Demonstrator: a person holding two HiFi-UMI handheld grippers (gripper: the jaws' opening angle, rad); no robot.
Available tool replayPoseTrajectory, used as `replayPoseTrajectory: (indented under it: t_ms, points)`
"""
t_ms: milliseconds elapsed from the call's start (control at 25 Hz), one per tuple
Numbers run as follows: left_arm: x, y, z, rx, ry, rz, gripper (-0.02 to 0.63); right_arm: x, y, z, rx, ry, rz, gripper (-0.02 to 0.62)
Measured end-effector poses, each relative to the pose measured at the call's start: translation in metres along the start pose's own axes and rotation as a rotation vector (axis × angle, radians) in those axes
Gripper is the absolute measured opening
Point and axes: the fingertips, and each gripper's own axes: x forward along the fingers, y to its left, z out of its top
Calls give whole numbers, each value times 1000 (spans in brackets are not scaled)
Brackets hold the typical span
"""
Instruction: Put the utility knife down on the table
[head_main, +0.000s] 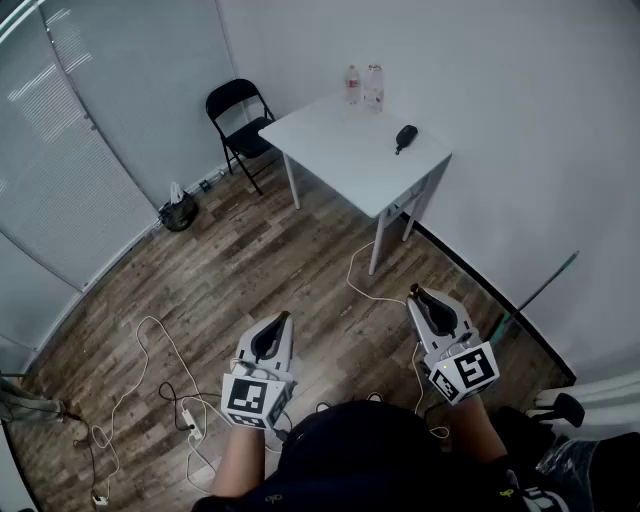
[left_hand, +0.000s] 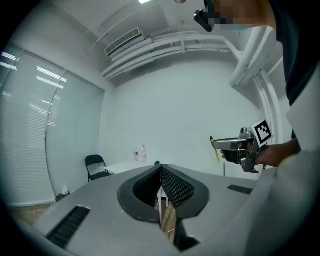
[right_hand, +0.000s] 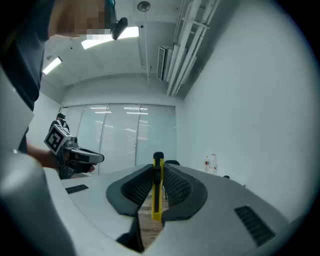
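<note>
A yellow utility knife (right_hand: 157, 192) with a black tip stands upright between the jaws of my right gripper (right_hand: 158, 165), which is shut on it. In the left gripper view the knife (left_hand: 216, 151) sticks down from the right gripper (left_hand: 235, 146). My left gripper (left_hand: 160, 172) is shut with nothing in it. In the head view both grippers, left (head_main: 281, 322) and right (head_main: 415, 295), are held low over the wooden floor, well short of the white table (head_main: 340, 160) near the far wall.
On the table stand two bottles (head_main: 364, 87) and a small black object (head_main: 405, 137). A black folding chair (head_main: 238, 118) is to its left. A dark bag (head_main: 180, 212), white cables and a power strip (head_main: 190, 424) lie on the floor. A long-handled tool (head_main: 535, 295) leans at the right wall.
</note>
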Motion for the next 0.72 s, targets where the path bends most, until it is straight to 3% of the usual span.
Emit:
replayPoseTrajectory:
  t_ms: [720]
  points:
    - [-12,11,-7,-19,12,-29,23,15,18,-2,20,15,0,75]
